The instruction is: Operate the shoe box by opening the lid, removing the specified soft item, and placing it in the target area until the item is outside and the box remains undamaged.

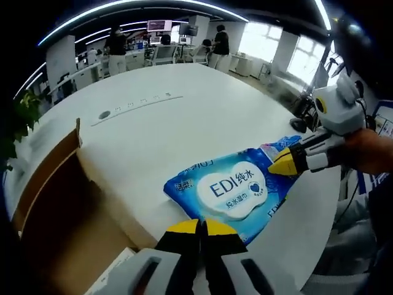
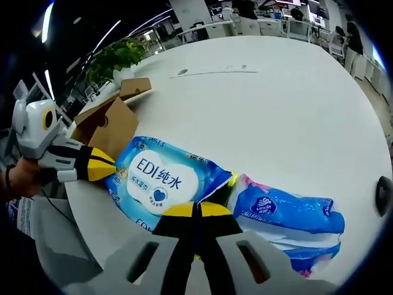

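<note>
A: Left gripper view first. What's on the table (image 1: 184,117)?

B: A blue wipes pack (image 1: 230,192) lies flat on the white top, near the edge. The left gripper (image 1: 200,226) rises from the bottom with its yellow tips pressed together at the pack's near edge. They look pinched on that edge, with no gap between them.

A: And the other one?

B: The right gripper (image 1: 284,162) comes in from the right, a hand (image 1: 368,150) behind it. Its yellow tips sit closed on the pack's far corner.

A: The box?

B: The brown box (image 1: 55,203) is at the left, open, its flap (image 1: 46,163) standing up. The pack is outside it, just beside. A small white thing shows low in the box; I cannot tell what it is.

A: Now the right gripper view.

B: The pack (image 2: 163,178) lies in the middle, its white label up. The right gripper (image 2: 196,210) has its tips shut tight on the pack's near edge. The left gripper (image 2: 101,166) reaches in from the left and grips the pack's other end, tips together.

A: Anything else?

B: A second blue pack (image 2: 288,215), tissues by the look, lies touching the wipes on the right. The box (image 2: 113,120) stands behind the wipes, with a plant (image 2: 116,58) beyond it.
</note>
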Demonstrator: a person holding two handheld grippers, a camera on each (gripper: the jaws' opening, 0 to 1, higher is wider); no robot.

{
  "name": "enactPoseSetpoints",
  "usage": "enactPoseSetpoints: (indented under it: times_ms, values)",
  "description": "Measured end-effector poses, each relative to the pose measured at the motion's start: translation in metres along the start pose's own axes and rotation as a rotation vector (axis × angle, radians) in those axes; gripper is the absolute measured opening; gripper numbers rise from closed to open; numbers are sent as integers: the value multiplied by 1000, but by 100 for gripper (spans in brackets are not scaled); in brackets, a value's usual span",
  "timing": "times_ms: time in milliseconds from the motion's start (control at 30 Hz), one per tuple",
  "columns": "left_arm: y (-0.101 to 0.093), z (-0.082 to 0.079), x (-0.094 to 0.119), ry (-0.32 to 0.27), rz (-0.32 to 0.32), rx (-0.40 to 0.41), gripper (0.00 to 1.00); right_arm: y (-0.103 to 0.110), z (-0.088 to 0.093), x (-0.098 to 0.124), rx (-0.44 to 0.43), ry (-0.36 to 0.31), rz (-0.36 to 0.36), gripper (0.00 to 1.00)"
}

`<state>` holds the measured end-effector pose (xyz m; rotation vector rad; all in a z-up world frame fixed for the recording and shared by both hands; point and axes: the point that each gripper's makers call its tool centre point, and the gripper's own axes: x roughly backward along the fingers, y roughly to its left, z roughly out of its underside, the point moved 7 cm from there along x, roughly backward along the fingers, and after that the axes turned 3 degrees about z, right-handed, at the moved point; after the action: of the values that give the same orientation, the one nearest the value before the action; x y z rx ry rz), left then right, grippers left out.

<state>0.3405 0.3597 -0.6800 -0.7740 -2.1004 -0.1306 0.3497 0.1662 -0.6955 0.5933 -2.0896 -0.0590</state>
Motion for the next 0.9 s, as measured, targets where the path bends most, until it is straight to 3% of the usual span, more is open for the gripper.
enactPoseSetpoints:
  times_ms: [400, 900]
  values:
    - [1, 1, 4, 6, 6, -2, 2, -1, -1, 2, 15, 3, 19, 1]
    - [-3, -7, 18, -17, 10, -42, 9, -2, -16, 25, 54, -40, 52, 0]
